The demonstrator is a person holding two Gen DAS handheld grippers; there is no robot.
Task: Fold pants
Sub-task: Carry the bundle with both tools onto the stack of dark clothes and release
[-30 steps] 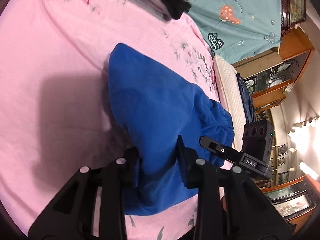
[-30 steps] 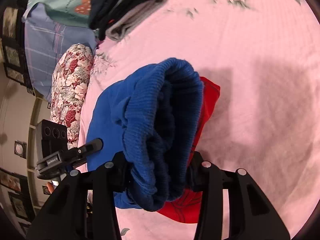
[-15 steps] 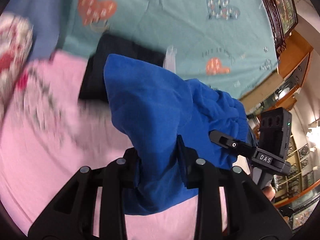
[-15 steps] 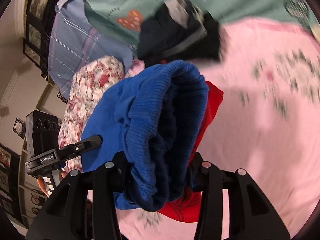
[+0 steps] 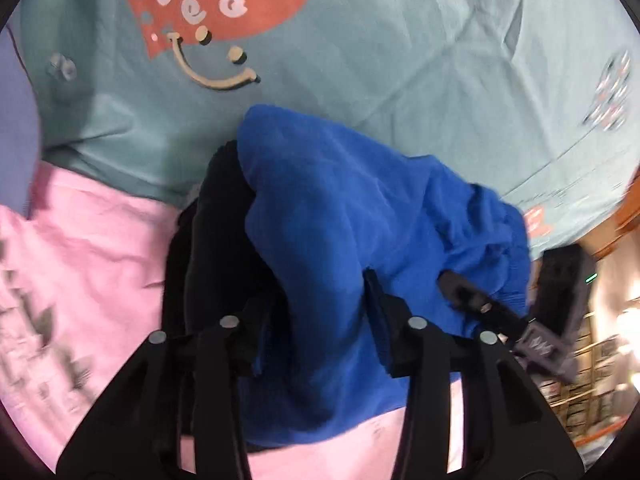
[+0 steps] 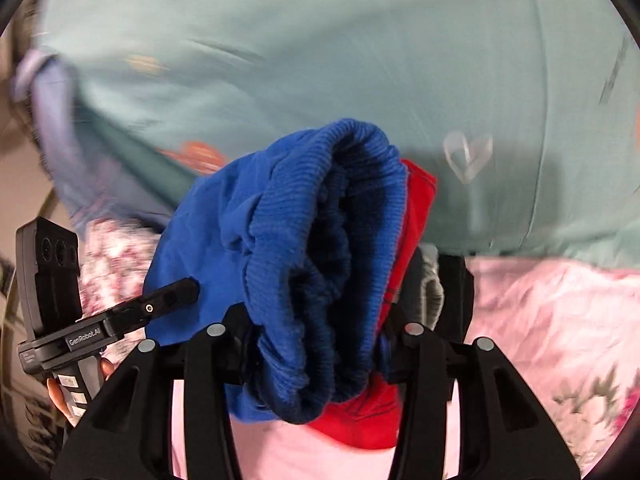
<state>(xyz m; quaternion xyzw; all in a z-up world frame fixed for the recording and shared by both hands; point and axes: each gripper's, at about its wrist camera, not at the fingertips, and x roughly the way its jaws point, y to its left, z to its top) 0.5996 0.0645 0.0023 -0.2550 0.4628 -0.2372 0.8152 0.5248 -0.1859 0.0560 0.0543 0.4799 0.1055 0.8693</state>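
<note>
The folded blue pants (image 5: pixel 344 240) are held up off the pink bed between both grippers. My left gripper (image 5: pixel 320 328) is shut on one end of the bundle. My right gripper (image 6: pixel 316 332) is shut on the other end, where the ribbed waistband (image 6: pixel 328 240) and a red part (image 6: pixel 416 208) show. The right gripper shows at the right of the left wrist view (image 5: pixel 520 320), and the left gripper at the left of the right wrist view (image 6: pixel 104 320). The bundle hangs just over a stack of dark folded clothes (image 5: pixel 208 248).
A teal quilt with red hearts (image 5: pixel 360 48) rises right behind the stack. The pink floral sheet (image 5: pixel 80 260) lies below. A floral pillow (image 6: pixel 108 264) is at the left, wooden shelves (image 5: pixel 592 360) at the far right.
Both grippers carried the blue bundle across the bed toward the teal quilt. The dark stack, far away a second ago, is now directly under the bundle. Both grips are unchanged.
</note>
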